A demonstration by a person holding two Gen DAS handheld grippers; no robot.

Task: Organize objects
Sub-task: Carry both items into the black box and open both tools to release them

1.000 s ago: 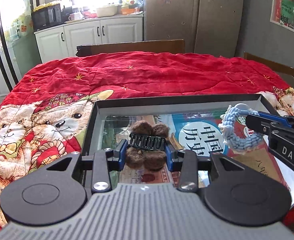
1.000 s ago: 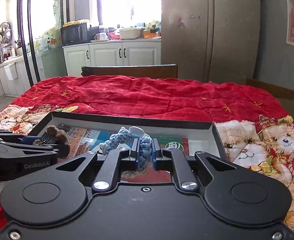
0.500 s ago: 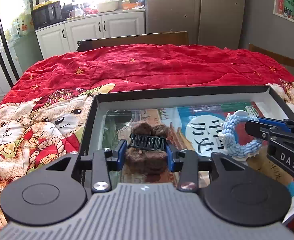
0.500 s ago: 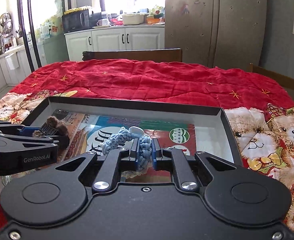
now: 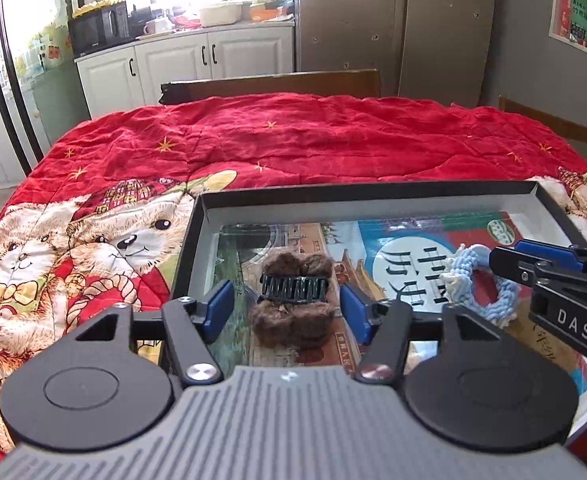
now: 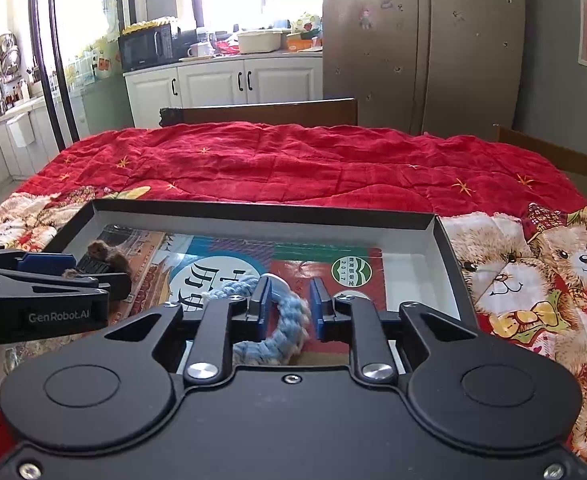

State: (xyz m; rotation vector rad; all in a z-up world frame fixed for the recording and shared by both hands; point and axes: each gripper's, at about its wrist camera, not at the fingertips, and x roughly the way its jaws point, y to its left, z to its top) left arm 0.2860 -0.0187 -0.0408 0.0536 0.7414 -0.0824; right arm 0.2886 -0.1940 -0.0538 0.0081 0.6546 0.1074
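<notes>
Both grippers let go over the tray

The left gripper [image 5: 287,307] is opening wide around the brown fuzzy hair clip [image 5: 294,295], now lying free near the tray's [image 5: 365,193] left edge; the right gripper [image 6: 291,307] is opening, narrow yet, beside the blue rope ring [image 6: 277,322] at mid-tray – both look delivered

Bench draped in red quilt [image 5: 293,140] printed with teddy bears and gold stars. Directly on quilt, at near edge: shallow black tray [image 5: 365,192] with pale inner walls, set flat. Wooden chair backs beyond far and right edges.
</notes>
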